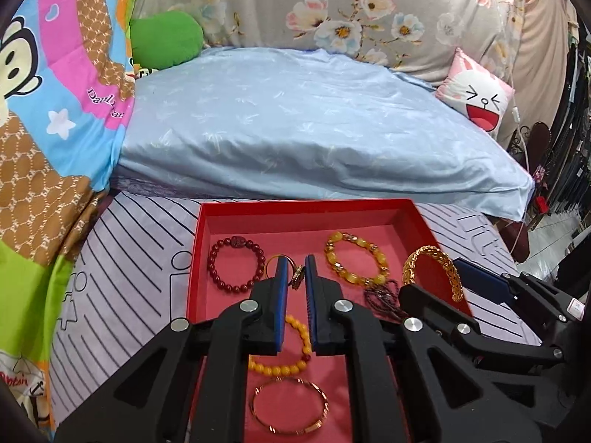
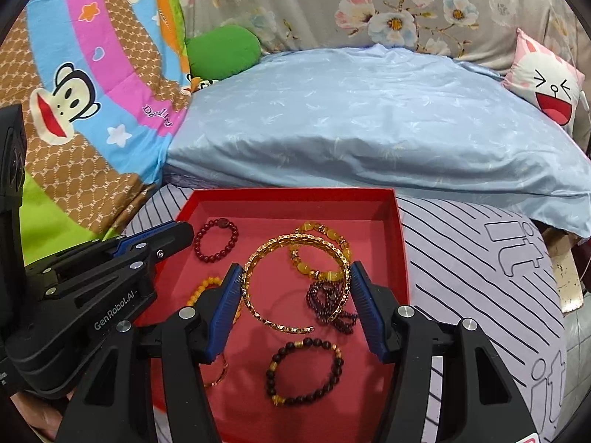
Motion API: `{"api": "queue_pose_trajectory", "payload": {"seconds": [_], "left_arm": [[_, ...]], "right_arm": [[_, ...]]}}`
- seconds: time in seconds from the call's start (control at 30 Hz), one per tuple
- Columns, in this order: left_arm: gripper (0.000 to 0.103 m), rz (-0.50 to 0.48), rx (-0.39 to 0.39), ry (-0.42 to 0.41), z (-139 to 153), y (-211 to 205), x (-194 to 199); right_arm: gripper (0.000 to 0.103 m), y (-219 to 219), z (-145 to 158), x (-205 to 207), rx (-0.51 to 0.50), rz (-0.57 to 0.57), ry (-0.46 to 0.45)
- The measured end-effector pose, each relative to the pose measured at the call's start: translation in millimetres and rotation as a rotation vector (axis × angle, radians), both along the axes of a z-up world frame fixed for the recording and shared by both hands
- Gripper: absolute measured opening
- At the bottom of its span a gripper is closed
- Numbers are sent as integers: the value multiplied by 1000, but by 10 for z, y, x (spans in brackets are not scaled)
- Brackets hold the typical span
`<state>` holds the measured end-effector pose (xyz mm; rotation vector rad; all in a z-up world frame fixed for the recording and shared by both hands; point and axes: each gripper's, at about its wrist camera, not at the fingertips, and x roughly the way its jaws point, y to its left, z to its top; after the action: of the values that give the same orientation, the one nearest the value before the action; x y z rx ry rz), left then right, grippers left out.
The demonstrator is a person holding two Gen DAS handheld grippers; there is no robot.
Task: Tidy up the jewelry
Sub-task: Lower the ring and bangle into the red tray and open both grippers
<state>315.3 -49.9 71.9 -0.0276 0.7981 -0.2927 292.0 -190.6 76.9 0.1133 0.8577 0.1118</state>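
A red tray [image 1: 295, 208] [image 2: 400, 243] on the bed holds several bracelets. My left gripper [image 1: 295, 269] is over the tray, nearly shut on a small gold ring with a dark ornament [image 1: 297, 276]. My right gripper [image 2: 295, 280] grips a wide gold cuff bangle [image 2: 258, 306] between its pads; the bangle also shows in the left wrist view [image 1: 436, 262]. In the tray lie a dark red bead bracelet [image 1: 236, 267], an amber bead bracelet [image 1: 354, 262], a yellow bead bracelet [image 1: 295, 350], a thin gold bangle [image 1: 290, 409], a dark purple bead string [image 2: 328, 302] and a dark brown bead bracelet [image 2: 304, 371].
The tray sits on a striped lilac sheet [image 2: 480, 277]. Behind it lies a light blue pillow [image 1: 314, 129]. A cartoon quilt [image 1: 55, 110] is at the left, a green cushion [image 1: 166, 40] and a pink cartoon cushion [image 1: 476, 96] at the back.
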Motion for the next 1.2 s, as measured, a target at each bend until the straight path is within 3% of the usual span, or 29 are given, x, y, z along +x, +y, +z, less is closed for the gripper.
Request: {"api": "queue_pose_trajectory", "payload": {"seconds": [0.63,0.9,1.2], "left_arm": [[9,25,13,67,-296,38,314],[20,40,9,71,-302,71,331],[20,43,23,55,-259,52,290]], "right_arm": [[57,73,-260,316,-16,12,57],[58,60,-267,290,-18,8,53],[58,47,-220,260,-14,2,47]]}}
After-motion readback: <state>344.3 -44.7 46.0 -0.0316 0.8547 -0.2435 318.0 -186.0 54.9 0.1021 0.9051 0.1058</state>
